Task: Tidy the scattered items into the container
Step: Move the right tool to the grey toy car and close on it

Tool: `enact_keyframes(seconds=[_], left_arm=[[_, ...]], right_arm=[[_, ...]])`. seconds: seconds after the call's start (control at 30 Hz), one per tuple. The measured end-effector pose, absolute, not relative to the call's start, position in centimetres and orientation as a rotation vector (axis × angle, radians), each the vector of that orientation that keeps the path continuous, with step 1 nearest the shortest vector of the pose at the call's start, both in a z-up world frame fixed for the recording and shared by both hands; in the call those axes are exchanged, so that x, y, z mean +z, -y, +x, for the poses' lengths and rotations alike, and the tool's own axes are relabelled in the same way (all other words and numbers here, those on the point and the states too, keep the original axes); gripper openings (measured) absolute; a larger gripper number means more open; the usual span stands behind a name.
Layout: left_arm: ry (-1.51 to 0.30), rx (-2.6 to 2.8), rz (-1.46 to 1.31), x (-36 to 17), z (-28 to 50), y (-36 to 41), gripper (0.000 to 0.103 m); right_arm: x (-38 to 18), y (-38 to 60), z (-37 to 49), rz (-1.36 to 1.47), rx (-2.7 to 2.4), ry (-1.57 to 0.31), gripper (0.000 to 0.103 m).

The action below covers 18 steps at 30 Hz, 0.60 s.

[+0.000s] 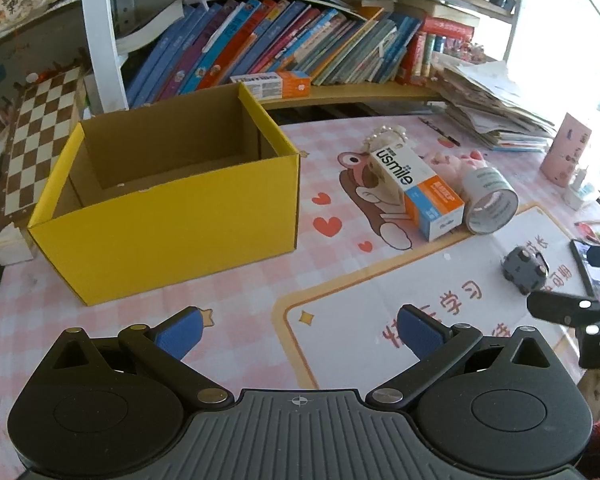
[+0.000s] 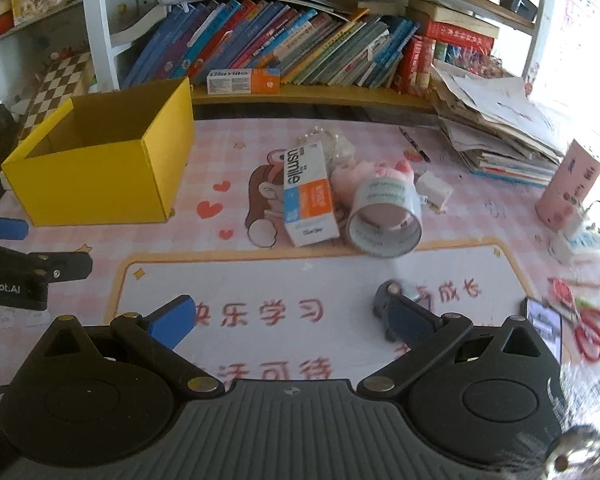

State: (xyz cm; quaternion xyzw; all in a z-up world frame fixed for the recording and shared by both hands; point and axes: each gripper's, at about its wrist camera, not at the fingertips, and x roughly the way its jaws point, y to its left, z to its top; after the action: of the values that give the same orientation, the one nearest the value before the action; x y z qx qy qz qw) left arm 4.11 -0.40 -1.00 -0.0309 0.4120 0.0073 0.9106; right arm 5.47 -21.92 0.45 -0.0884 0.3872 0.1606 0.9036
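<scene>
Two grippers are hovering spread wide and empty. Your right gripper (image 2: 288, 324) is sitting nearest the small grey toy car (image 2: 388, 300), just off its right fingertip at one o'clock. Your left gripper (image 1: 300, 330) is facing the yellow cardboard box (image 1: 172, 200) at eleven o'clock.

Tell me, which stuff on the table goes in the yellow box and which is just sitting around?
For the job:
yellow box
usmile box
tape roll
pink plush toy
small grey toy car

Probably just lying about:
books on the shelf
paper pile
chessboard
red scissors
</scene>
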Motion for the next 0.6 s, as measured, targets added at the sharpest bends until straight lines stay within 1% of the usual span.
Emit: enact_keyframes(seconds=[0.3,0.43,0.6], left_arm=[[-0.871,0.023,-0.087,-1.4,5.5,3.8,0.103],[-0.869,0.047,-0.095,-1.6,6.3,5.1,0.103],[-0.852,0.085,-0.132,-1.8,7.4,6.4,0.103]], right_arm=[[-0.5,26.0,9.4,-0.194,0.407,-0.778,0.103],[-1.5,27.5,10.3,-0.228,0.443,-0.742,0.103],[-3.0,28.9,11.4,-0.273,0.474,-0.749,0.103]])
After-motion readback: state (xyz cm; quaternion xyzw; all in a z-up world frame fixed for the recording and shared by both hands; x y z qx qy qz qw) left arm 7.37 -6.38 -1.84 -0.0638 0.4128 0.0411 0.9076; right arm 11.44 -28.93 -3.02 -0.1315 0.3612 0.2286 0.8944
